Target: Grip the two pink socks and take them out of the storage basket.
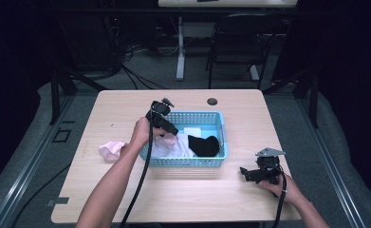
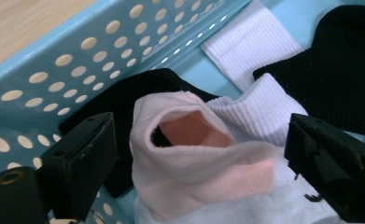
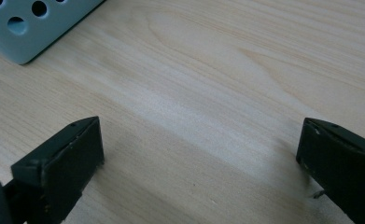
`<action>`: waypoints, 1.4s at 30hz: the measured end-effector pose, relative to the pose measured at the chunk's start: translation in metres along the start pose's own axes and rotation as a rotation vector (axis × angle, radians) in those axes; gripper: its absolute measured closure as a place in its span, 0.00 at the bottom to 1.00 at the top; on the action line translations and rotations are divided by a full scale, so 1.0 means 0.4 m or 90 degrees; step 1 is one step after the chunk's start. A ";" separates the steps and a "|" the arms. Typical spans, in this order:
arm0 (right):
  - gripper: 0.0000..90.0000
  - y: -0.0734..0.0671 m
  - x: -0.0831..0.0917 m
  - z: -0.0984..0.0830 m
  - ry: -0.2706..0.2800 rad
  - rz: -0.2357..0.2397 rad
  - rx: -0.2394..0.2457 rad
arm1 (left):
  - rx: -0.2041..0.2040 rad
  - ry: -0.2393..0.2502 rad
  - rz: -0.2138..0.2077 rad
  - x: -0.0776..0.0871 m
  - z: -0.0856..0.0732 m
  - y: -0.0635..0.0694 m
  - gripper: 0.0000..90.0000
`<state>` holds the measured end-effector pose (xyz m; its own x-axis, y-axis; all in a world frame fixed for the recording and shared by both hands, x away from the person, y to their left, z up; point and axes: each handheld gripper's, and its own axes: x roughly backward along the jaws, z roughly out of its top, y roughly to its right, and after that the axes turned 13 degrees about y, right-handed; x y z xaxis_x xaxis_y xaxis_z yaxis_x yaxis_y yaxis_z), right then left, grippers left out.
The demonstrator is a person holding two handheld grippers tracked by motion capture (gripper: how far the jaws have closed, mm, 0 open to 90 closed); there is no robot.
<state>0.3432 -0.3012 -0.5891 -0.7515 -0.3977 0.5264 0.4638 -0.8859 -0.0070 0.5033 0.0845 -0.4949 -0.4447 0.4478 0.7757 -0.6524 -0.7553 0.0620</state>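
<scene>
Reaching into the perforated light-blue plastic basket (image 2: 54,70), my left gripper (image 2: 199,154) has its jaws spread either side of a pale pink cotton sock (image 2: 194,158), pads not pressing it. The sock lies on white and black socks. My right gripper (image 3: 199,154) rests spread above the wooden table (image 3: 208,70).

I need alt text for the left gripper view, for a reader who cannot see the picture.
A pale pink sock lies between the two open black jaws of the left gripper, its opening facing the camera, and the pads do not press on it. It rests on white socks and black socks inside a light blue perforated basket.
</scene>
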 end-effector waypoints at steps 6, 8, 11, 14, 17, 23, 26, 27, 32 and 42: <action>0.00 0.000 0.000 0.000 0.000 0.000 0.000 | 0.013 -0.011 0.003 -0.007 -0.003 0.000 0.20; 0.00 0.000 0.000 0.000 0.002 -0.002 0.000 | 0.019 -0.010 0.002 -0.006 -0.005 -0.001 0.25; 0.00 0.000 0.000 0.000 0.000 0.000 0.000 | 0.020 -0.011 -0.002 -0.004 -0.007 0.000 0.37; 0.00 0.000 0.000 0.000 0.000 0.000 0.000 | 0.013 -0.016 0.005 -0.002 -0.005 0.007 0.55; 0.00 0.000 0.000 0.000 0.000 0.000 0.000 | 0.004 -0.020 0.007 0.003 -0.003 0.012 0.73; 0.00 0.000 0.000 0.000 0.000 0.000 0.000 | -0.010 -0.014 0.011 0.018 0.001 0.024 0.95; 0.00 0.000 0.000 0.000 0.000 0.000 0.000 | -0.018 -0.010 0.010 0.032 0.002 0.023 0.96; 0.00 0.000 0.000 0.000 0.001 -0.001 -0.001 | -0.018 -0.004 0.011 0.037 0.002 0.022 0.96; 0.00 0.000 0.000 0.000 0.002 0.000 0.000 | -0.017 0.019 0.002 0.077 0.012 0.020 0.97; 0.00 0.000 0.000 0.000 0.002 0.000 0.000 | -0.044 0.056 -0.007 0.167 0.051 0.042 0.97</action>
<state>0.3433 -0.3012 -0.5893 -0.7525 -0.3990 0.5240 0.4645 -0.8855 -0.0072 0.4751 0.0921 -0.4293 -0.4883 0.4983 0.7165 -0.6969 -0.7167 0.0235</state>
